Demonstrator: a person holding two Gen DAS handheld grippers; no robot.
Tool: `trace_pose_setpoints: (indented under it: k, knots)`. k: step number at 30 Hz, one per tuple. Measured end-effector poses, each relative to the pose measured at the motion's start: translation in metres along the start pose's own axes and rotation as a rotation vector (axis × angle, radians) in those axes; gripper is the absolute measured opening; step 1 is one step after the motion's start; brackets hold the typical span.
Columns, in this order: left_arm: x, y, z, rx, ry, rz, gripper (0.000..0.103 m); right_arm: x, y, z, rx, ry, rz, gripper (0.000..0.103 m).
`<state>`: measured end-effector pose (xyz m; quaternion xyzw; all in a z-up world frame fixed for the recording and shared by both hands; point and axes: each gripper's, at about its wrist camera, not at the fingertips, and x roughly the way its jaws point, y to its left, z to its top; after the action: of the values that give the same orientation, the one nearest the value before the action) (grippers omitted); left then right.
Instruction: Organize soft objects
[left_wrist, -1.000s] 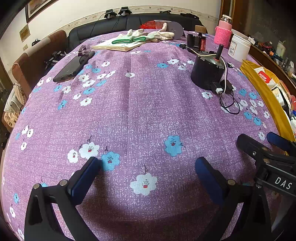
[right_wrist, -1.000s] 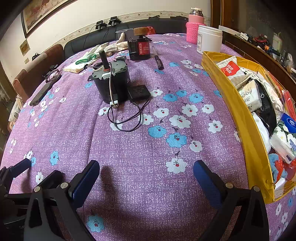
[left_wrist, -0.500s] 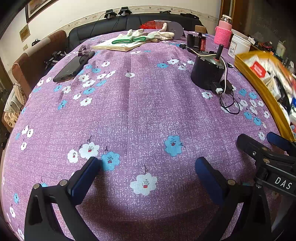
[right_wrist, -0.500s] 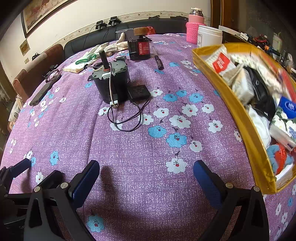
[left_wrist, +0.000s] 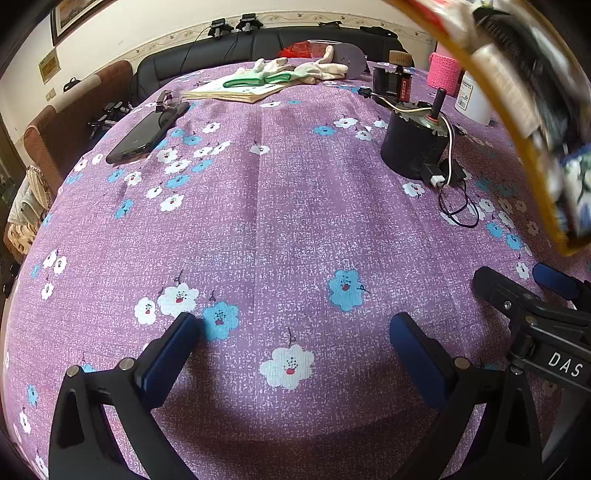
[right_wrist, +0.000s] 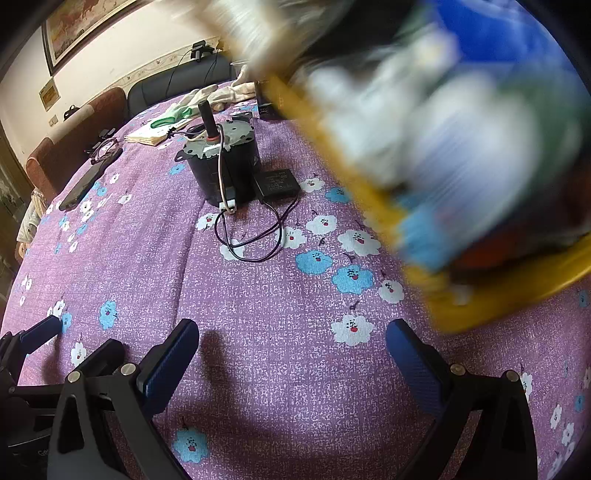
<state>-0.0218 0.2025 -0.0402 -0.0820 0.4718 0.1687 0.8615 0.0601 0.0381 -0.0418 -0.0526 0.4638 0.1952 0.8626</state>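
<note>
Your right gripper (right_wrist: 291, 350) hovers open over the purple floral tablecloth (right_wrist: 258, 295); a blurred, tilted yellow basket (right_wrist: 480, 306) of packets fills the right, black motor (right_wrist: 221, 166) far left.

We see a table under a purple flowered cloth (left_wrist: 280, 206). Ahead and right of our left fingers: black motor (left_wrist: 413, 147) with its looped cord (left_wrist: 458, 210). Ahead-left: phone (left_wrist: 147, 133). Far ahead: papers (left_wrist: 236, 92), gloves (left_wrist: 295, 70), white tub (left_wrist: 472, 99), pink holder (left_wrist: 445, 70).
</note>
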Motion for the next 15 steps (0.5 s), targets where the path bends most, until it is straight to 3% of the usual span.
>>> trace_pose_setpoints:
  k: [15]
  knots:
    - [-0.0003,-0.0010,0.0018,0.001,0.000,0.001,0.103,-0.0008,-0.0014,-0.0002,-0.001,0.002,-0.006,0.102]
